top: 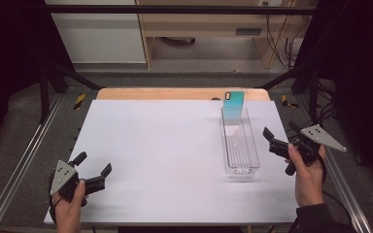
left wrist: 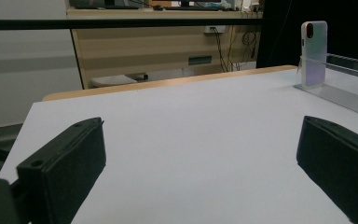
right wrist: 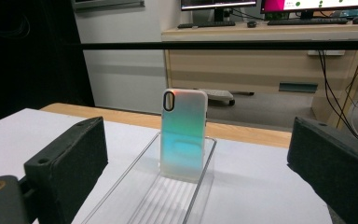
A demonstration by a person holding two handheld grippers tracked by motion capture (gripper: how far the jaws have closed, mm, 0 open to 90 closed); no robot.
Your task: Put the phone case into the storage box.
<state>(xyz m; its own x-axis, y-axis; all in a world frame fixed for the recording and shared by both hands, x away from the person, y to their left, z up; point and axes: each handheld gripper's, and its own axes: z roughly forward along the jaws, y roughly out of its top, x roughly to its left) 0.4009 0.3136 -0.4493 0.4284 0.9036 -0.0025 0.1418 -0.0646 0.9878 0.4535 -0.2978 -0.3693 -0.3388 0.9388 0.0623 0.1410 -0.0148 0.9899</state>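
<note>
The phone case [top: 233, 108] stands upright at the far end of a clear tray [top: 252, 158], leaning against the tray's far wall, camera cut-out at the top. Its long axis points up; the tray's long axis runs from the person's side of the table away toward the far edge. In the right gripper view the phone case [right wrist: 183, 135] sits straight ahead between the two black jaws and well beyond them, its broad back facing the camera, so the likely approach is forward along the tray.

The right gripper [top: 278, 143] is much the nearer: it hangs just beside the tray's right wall, about level with the tray's middle, jaws spread wide with nothing between them. The left gripper [top: 93, 172] rests well apart from the tray, near the front left corner of the white sheet [top: 160, 155], its jaws also wide and empty; from there the phone case [left wrist: 313, 53] shows far off to its right.

The case looks like smooth, glossy plastic with a pearly sheen running from teal to pale white, rounded corners and a dark oval ring round the cut-out. The tray is thin transparent plastic, long and narrow, with a ribbed floor and low straight walls. The sheet is matt and flat over a wooden table [top: 184, 93].
</note>
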